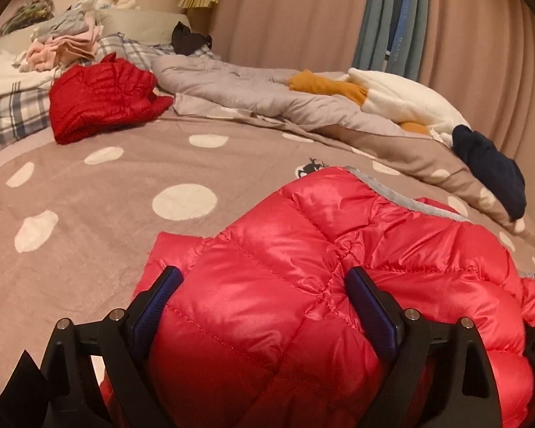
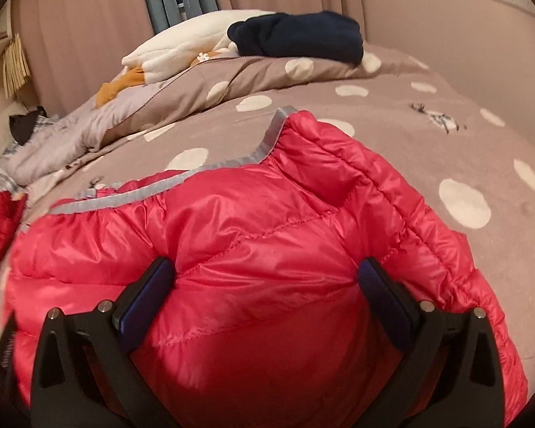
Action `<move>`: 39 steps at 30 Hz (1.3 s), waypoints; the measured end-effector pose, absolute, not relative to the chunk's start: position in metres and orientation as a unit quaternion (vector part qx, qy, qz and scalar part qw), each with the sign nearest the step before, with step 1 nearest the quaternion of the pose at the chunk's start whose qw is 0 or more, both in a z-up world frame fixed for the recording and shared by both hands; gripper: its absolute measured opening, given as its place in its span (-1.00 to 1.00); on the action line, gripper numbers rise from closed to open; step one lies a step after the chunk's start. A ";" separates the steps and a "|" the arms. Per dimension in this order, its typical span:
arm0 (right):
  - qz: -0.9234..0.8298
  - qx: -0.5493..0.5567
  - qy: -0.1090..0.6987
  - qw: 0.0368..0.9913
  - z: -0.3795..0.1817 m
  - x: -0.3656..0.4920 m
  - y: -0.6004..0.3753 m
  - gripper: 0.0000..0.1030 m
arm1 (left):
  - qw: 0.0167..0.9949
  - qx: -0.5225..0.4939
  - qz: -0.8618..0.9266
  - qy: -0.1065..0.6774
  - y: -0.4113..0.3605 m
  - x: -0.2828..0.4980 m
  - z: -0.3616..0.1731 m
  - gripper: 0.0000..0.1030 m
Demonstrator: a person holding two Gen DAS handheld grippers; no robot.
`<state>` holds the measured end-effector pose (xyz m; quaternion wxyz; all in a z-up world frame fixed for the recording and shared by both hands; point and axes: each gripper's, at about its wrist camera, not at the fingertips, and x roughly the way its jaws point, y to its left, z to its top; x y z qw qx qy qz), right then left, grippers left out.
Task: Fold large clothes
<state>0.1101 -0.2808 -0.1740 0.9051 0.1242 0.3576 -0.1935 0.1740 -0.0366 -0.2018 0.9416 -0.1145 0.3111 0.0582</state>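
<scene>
A shiny pink-red down jacket (image 1: 303, 221) with grey trim (image 2: 210, 174) lies bunched on the dotted bed cover (image 1: 89, 214), close under both cameras. In the left wrist view my left gripper (image 1: 264, 274) stands wide, and a thick puffy fold fills the gap, with both blue pads (image 1: 369, 296) dented into the fabric. In the right wrist view my right gripper (image 2: 266, 265) holds another thick part of the jacket (image 2: 249, 207) the same way, creases running to its pads (image 2: 378, 285). The jacket's near side is hidden under the jaws.
A folded darker red jacket (image 1: 103, 100) lies far left by plaid pillows and a pile of clothes (image 1: 67, 42). A rumpled grey quilt (image 1: 232, 85), a white plush (image 1: 403, 96) and a navy garment (image 1: 492, 167) line the far side, with curtains behind.
</scene>
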 end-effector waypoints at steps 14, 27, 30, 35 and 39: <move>-0.208 0.106 0.346 0.909 -0.189 0.131 -0.284 1.00 | 0.939 -0.118 0.069 0.316 -0.044 0.187 -0.209 0.87; -0.211 0.102 0.344 0.909 -0.190 0.133 -0.285 1.00 | 0.937 -0.124 0.069 0.319 -0.045 0.191 -0.210 0.88; -0.209 0.104 0.344 0.910 -0.190 0.133 -0.286 0.99 | 0.937 -0.124 0.069 0.318 -0.045 0.191 -0.210 0.88; -0.211 0.102 0.341 0.910 -0.189 0.131 -0.284 0.99 | 0.937 -0.124 0.070 0.318 -0.044 0.191 -0.210 0.88; -0.211 0.102 0.341 0.910 -0.188 0.131 -0.284 0.99 | 0.937 -0.124 0.073 0.318 -0.044 0.189 -0.210 0.88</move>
